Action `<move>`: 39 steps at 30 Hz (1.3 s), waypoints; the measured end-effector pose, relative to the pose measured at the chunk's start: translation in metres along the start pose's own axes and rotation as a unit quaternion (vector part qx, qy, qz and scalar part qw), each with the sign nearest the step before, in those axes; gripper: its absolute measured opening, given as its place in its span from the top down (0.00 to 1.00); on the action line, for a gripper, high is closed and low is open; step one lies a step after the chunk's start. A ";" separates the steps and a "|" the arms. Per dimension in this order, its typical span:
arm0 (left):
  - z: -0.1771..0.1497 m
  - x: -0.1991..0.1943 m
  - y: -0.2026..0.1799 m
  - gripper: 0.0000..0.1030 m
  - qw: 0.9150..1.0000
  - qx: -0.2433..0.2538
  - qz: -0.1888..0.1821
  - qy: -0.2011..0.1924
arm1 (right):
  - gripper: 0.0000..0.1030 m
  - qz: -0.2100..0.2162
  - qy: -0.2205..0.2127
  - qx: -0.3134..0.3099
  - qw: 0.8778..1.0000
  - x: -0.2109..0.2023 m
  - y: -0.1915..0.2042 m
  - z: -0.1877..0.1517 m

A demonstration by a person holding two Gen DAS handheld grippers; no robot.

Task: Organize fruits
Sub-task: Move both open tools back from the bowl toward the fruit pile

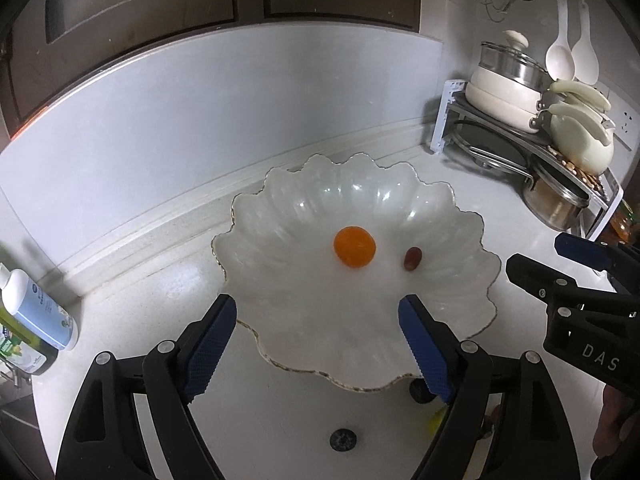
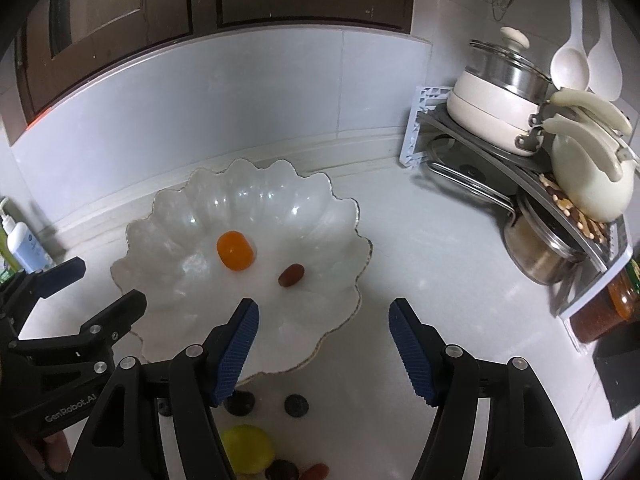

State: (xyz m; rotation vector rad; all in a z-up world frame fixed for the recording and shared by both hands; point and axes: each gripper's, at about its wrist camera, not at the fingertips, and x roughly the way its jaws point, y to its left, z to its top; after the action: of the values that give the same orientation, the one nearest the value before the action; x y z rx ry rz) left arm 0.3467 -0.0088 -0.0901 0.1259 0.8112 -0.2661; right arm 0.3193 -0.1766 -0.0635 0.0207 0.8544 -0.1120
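Both grippers hover with fingers spread wide and empty, the left gripper [image 1: 316,316] over the near rim of a scalloped white bowl [image 2: 344,208] on the counter [image 2: 440,264]. An orange fruit [image 2: 236,250] and a reddish-brown date-like fruit [image 2: 291,275] already lie in the bowl. The remaining fruits, a yellow lemon-like one [image 2: 247,448] and small dark ones [image 2: 239,402], lie on the counter below and behind the right gripper [image 2: 324,328], nearer it than the left.

Your two wrist views look down from close above the counter, facing the wall, both sharing the bowl [image 1: 460,216] [image 2: 168,216].
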 end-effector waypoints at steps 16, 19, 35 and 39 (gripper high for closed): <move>-0.023 -0.031 -0.017 0.19 1.000 0.007 0.003 -0.011 | 0.34 0.003 -0.009 0.013 1.000 -0.028 -0.008 -0.026; -0.027 -0.036 -0.021 0.19 1.000 0.010 0.003 -0.012 | 0.34 0.003 -0.008 0.013 1.000 -0.033 -0.009 -0.033; -0.065 -0.059 -0.047 0.19 1.000 0.018 -0.008 -0.005 | 0.33 0.001 0.004 0.005 1.000 -0.054 -0.023 -0.075; -0.073 -0.063 -0.053 0.19 1.000 0.021 -0.011 -0.003 | 0.34 0.001 0.006 0.000 1.000 -0.059 -0.026 -0.085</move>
State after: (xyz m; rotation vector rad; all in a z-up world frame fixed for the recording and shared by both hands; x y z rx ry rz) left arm 0.2395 -0.0323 -0.0948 0.1551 0.8026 -0.3043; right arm 0.2145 -0.1913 -0.0738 0.0223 0.8654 -0.1092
